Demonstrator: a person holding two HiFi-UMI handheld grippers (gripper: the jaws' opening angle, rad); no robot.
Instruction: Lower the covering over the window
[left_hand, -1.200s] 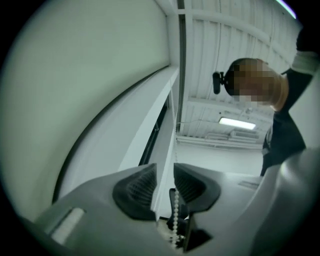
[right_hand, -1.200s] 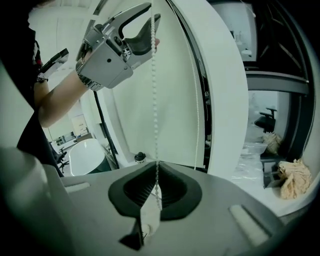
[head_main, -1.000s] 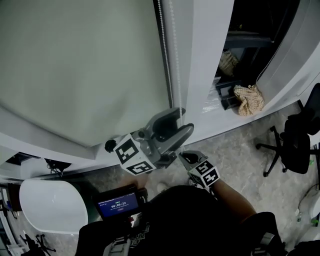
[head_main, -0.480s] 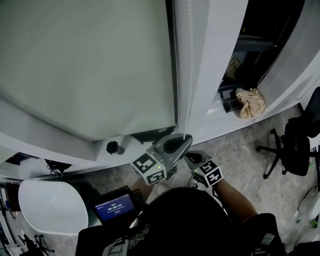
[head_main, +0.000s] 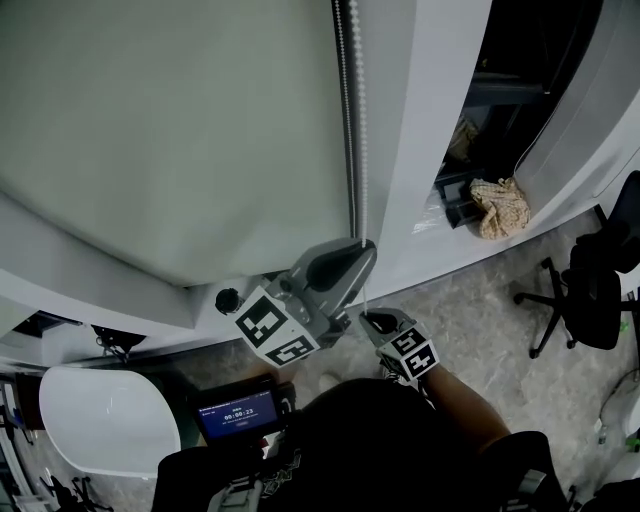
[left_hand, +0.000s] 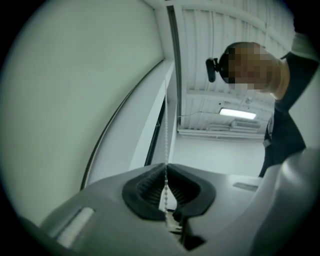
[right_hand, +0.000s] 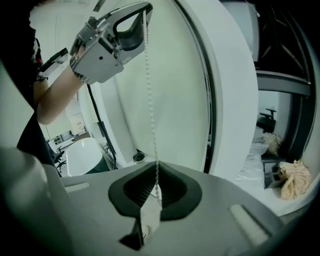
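A pale grey-green roller blind (head_main: 170, 130) covers most of the window, its lower edge just above the sill. Its white bead chain (head_main: 360, 150) hangs along the blind's right edge. My left gripper (head_main: 367, 245) is shut on the chain, and the beads run between its black pads (left_hand: 150, 187). Just below it, my right gripper (head_main: 366, 316) is shut on the same chain (right_hand: 150, 100). In the right gripper view the chain runs taut from the left gripper (right_hand: 146, 9) down into the right gripper (right_hand: 157, 167).
A white window post (head_main: 420, 130) stands right of the chain. On the sill is a small dark round object (head_main: 227, 298). A white tub (head_main: 105, 415) lies lower left, a crumpled cloth (head_main: 497, 205) on a ledge right, and a black office chair (head_main: 590, 290) far right.
One second ago the left gripper's jaws stood open around the chain; they have closed on it. It dipped, then rose slightly. The right gripper has kept its grip lower down.
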